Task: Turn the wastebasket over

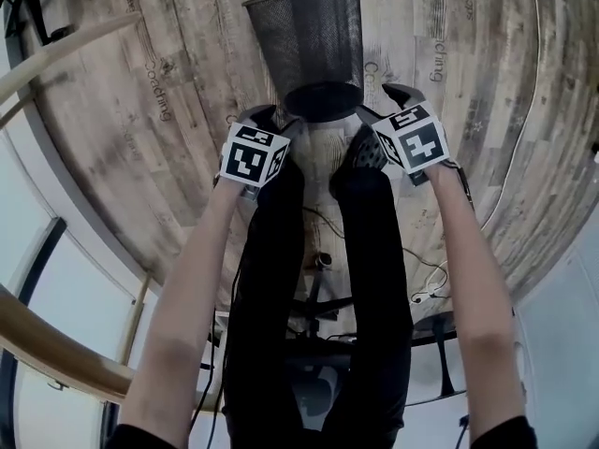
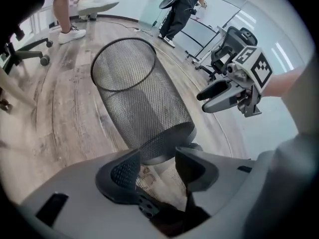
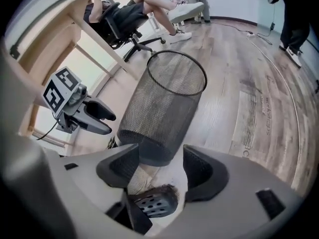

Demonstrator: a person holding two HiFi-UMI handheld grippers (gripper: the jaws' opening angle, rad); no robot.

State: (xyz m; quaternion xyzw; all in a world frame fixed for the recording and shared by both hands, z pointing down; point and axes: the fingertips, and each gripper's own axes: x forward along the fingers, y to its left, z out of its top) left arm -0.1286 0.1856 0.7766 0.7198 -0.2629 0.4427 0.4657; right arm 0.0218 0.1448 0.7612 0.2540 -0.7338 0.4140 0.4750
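Note:
A black wire-mesh wastebasket [image 1: 312,45] stands upright on its base on the wooden floor, open rim up. My left gripper [image 1: 268,117] hangs just left of the base and my right gripper [image 1: 386,104] just right of it, both pointing steeply down. In the left gripper view the basket [image 2: 141,108] rises beyond my open left gripper [image 2: 157,167], whose pads do not press on it; the right gripper [image 2: 215,96] shows beside it. In the right gripper view the basket's base [image 3: 149,148] sits just past my open right gripper [image 3: 160,166], and the left gripper [image 3: 97,119] is at its left.
The person's legs in black trousers [image 1: 318,279] and a shoe [image 3: 152,201] are right under the grippers. A curved wooden rail [image 1: 56,59] runs along the left. Office chairs [image 2: 232,46] and other people [image 3: 144,6] are further off, and a thin cable [image 3: 279,73] lies on the floor.

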